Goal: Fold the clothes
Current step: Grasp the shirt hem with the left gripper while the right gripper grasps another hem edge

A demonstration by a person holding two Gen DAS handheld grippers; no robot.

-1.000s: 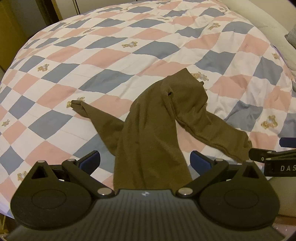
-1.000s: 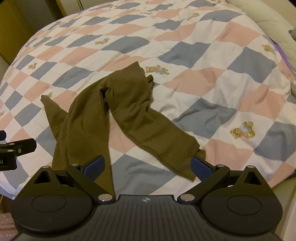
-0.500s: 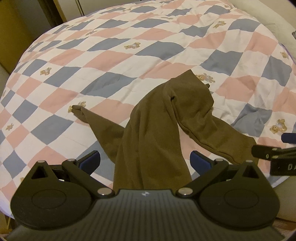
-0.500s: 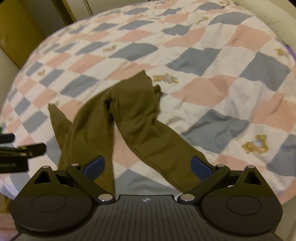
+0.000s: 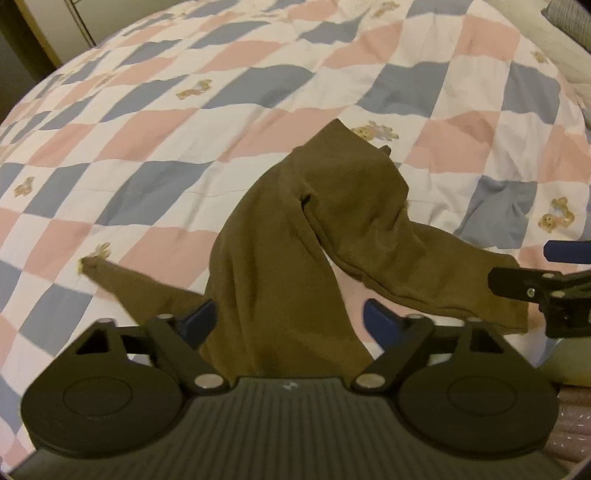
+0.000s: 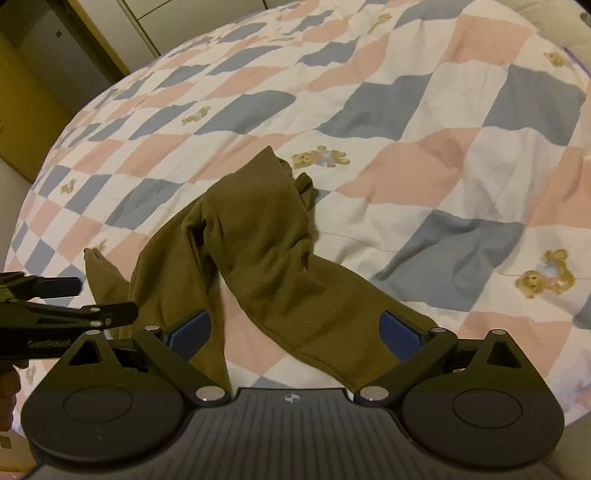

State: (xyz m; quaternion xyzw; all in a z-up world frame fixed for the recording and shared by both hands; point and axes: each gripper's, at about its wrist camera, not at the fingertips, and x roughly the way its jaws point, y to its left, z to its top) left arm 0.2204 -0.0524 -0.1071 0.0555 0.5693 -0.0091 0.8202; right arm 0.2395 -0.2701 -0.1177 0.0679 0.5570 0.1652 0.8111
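Note:
An olive-brown garment point(image 5: 317, 236) lies crumpled on the checked bed quilt point(image 5: 155, 122), bent into an upside-down V with one thin end stretched out to the left. My left gripper point(image 5: 290, 319) is open, its blue pads straddling the garment's near left leg without closing on it. In the right wrist view the same garment point(image 6: 258, 251) lies ahead, and my right gripper point(image 6: 295, 328) is open just above its right leg near the bed's front edge. Each gripper shows at the other view's side edge.
The quilt point(image 6: 424, 122) has pink, blue and white diamonds with small teddy bears. A wardrobe and door point(image 6: 55, 48) stand at the far left. A pale pillow point(image 5: 554, 33) lies at the far right. The bed's near edge drops off just below the grippers.
Both grippers have moved forward and lower toward the garment, which now looms larger. Both stay open. The garment has not moved.

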